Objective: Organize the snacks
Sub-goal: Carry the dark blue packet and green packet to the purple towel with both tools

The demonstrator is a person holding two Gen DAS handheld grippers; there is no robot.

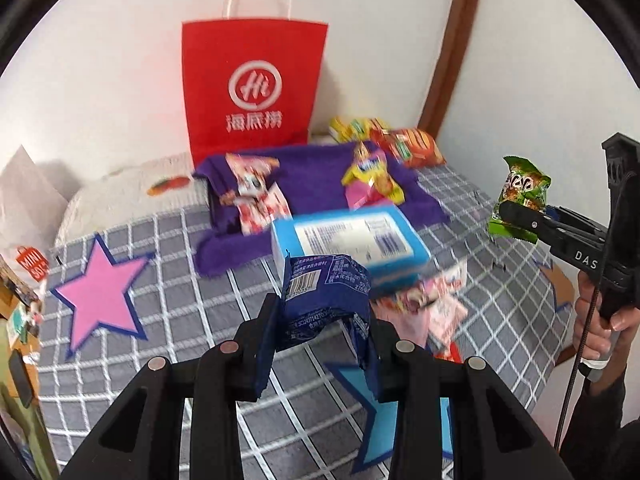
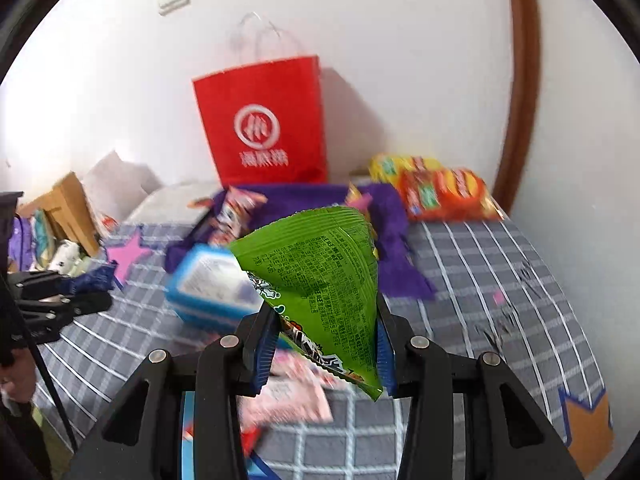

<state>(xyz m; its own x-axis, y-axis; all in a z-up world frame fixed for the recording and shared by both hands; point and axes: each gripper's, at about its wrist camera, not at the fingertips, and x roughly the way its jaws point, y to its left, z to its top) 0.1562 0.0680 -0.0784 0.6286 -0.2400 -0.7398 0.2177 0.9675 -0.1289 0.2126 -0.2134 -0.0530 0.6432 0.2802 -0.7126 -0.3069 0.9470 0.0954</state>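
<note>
progress: you look partway through, with several snacks left to sort.
left gripper [image 1: 320, 344]: your fingers are clamped on a dark blue packet [image 1: 326, 300], lower centre of the frame.
right gripper [image 2: 324, 352]: your fingers pinch a green packet [image 2: 320, 280], mid-frame.
done: some packets lie on the purple cloth [image 1: 312, 184] by the red bag [image 1: 252, 84], upper centre.
left: the blue box [image 1: 352, 244] and pink packets [image 1: 436, 308] sit loose on the checked bedspread [image 1: 180, 292].
</note>
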